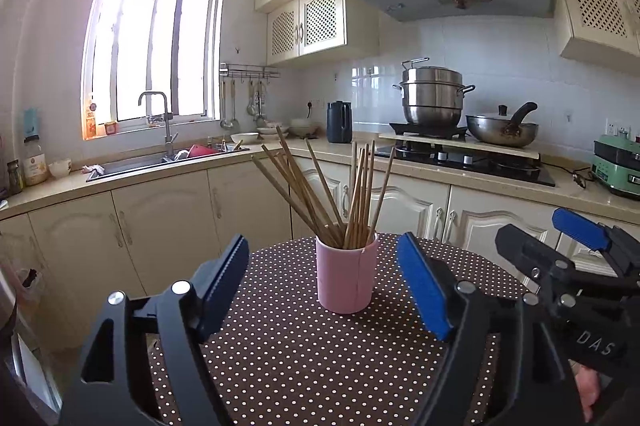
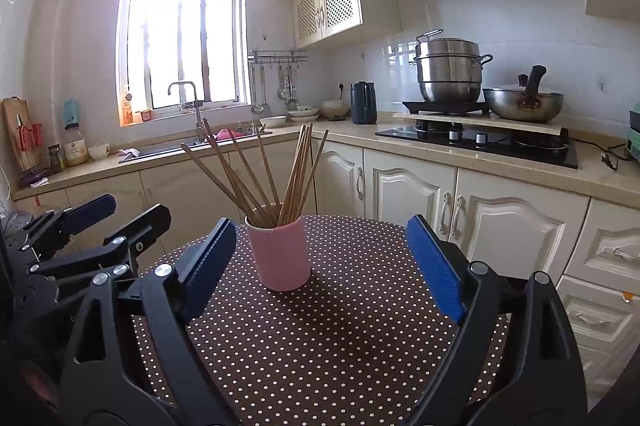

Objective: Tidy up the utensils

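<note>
All chopsticks (image 1: 340,186) stand in the cup (image 1: 347,272), none beside it on the table (image 1: 280,346). Both grippers, left (image 1: 324,290) and right (image 2: 320,266), hover near the cup, jaws apart and empty. Little looks left to do.

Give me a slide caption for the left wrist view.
Open left gripper faces a pink cup of wooden chopsticks on a polka-dot table.
</note>
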Tool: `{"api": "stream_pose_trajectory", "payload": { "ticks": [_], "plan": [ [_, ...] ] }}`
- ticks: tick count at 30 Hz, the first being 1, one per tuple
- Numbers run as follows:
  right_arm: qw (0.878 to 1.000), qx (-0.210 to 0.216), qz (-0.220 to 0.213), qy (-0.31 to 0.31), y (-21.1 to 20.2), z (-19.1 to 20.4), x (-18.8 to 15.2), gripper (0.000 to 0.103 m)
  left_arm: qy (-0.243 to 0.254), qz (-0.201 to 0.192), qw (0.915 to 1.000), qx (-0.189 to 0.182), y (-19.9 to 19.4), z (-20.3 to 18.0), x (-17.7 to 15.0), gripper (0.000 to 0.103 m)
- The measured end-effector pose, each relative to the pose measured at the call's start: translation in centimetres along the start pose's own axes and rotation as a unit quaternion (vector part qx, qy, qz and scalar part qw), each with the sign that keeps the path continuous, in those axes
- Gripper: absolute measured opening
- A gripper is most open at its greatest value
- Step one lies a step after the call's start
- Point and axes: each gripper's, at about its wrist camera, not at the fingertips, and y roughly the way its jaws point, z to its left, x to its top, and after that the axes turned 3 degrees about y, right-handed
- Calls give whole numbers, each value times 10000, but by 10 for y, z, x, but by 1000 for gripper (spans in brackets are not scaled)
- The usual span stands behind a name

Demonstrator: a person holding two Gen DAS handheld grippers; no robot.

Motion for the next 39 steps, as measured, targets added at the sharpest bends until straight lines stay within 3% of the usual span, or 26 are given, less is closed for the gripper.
{"api": "stream_pose_trajectory", "payload": {
  "ticks": [39],
  "plan": [
    [9998, 104, 1, 176, -8, -3, -4, 88, 47, -54, 10000, 31, -15, 0, 0, 76]
  ]
}}
